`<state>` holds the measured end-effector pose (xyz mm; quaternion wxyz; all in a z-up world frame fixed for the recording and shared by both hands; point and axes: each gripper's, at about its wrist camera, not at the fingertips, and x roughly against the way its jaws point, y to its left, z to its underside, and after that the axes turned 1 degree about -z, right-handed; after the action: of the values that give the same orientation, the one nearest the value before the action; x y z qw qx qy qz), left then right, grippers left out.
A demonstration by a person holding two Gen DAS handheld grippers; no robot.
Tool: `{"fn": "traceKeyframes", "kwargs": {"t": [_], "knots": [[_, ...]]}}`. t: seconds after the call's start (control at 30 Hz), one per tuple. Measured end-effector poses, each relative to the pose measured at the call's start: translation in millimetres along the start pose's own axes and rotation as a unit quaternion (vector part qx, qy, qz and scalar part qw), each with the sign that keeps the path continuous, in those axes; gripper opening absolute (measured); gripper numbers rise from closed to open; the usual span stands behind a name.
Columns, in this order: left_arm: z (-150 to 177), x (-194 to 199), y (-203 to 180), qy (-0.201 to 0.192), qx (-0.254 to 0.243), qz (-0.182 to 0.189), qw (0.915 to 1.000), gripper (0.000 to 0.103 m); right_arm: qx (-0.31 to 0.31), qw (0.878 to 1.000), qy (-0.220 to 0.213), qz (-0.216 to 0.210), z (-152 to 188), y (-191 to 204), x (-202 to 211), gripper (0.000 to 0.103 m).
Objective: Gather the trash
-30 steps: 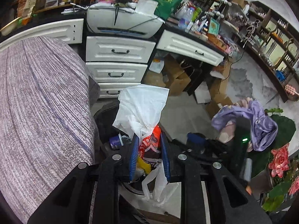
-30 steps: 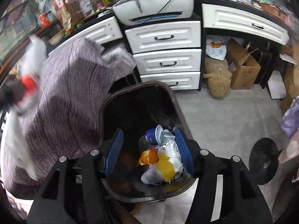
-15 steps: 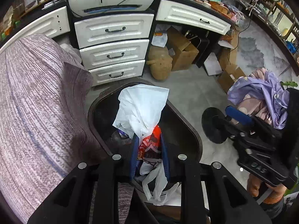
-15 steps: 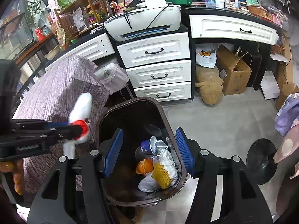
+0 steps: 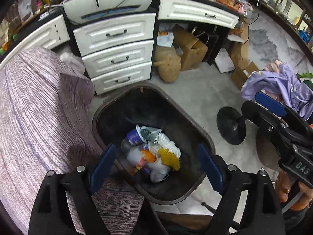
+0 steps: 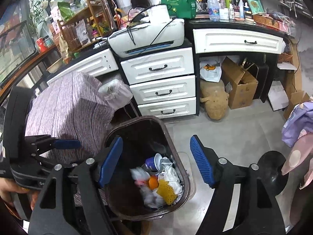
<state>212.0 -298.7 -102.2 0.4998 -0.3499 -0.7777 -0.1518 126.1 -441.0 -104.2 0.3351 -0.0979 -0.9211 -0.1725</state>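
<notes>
A dark brown trash bin [image 5: 203, 135] stands on the floor below both grippers; it also shows in the right wrist view [image 6: 170, 135]. Inside lies a pile of trash [image 5: 154, 152]: white plastic bags, a blue cup, an orange piece and yellow foam netting, also seen in the right wrist view [image 6: 158, 182]. My left gripper [image 5: 156, 166] is open and empty right above the bin. My right gripper [image 6: 156, 160] is open and empty, higher above the bin. The right gripper also shows at the right edge of the left wrist view [image 5: 273, 109].
A table under a purple striped cloth [image 5: 33, 121] stands left of the bin. White drawers [image 6: 162, 92] with a printer [image 6: 148, 37] on top are behind it. Cardboard boxes [image 6: 238, 84] and a brown sack [image 6: 215, 101] sit under the desk. A black round stand base [image 5: 230, 125] is on the floor, right.
My left gripper has opened and let go of the white bag with the red wrapper, which now lies in the bin. My right gripper rose higher above the bin.
</notes>
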Motion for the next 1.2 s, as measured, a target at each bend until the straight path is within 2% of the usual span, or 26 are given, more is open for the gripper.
{"fn": "traceKeyframes", "kwargs": {"t": [0.2, 0.23, 0.3, 0.4, 0.5, 0.63, 0.77, 0.93, 1.07, 1.2], "knots": [[4, 35, -4, -0.052, 0.012, 0.040, 0.9978, 0.086, -0.010, 1.000, -0.023, 0.008, -4, -3, 12, 0.073], [7, 45, -4, -0.070, 0.015, 0.047, 0.9963, 0.088, -0.011, 1.000, -0.027, 0.009, -5, -2, 15, 0.075], [15, 64, -2, -0.104, 0.020, 0.055, 0.9928, 0.091, -0.012, 0.999, -0.043, 0.013, -5, 3, 23, 0.086], [33, 96, 2, -0.174, 0.015, 0.034, 0.9840, 0.096, -0.012, 0.997, -0.071, 0.012, -6, 16, 38, 0.089], [59, 130, 8, -0.243, 0.004, -0.002, 0.9700, 0.097, 0.006, 0.995, -0.101, 0.002, -3, 40, 52, 0.097], [100, 171, 15, -0.315, 0.006, -0.063, 0.9470, 0.098, 0.020, 0.988, -0.155, -0.009, 5, 76, 75, 0.097], [131, 201, 23, -0.347, 0.029, -0.113, 0.9304, 0.098, 0.036, 0.983, -0.181, -0.011, 16, 115, 95, 0.097], [170, 233, 29, -0.386, 0.071, -0.183, 0.9014, 0.098, 0.076, 0.974, -0.207, -0.048, 38, 156, 125, 0.097], [200, 256, 33, -0.415, 0.110, -0.201, 0.8809, 0.098, 0.098, 0.968, -0.222, -0.066, 55, 174, 148, 0.097], [216, 270, 33, -0.430, 0.133, -0.193, 0.8718, 0.098, 0.097, 0.961, -0.252, -0.063, 72, 181, 169, 0.097]]}}
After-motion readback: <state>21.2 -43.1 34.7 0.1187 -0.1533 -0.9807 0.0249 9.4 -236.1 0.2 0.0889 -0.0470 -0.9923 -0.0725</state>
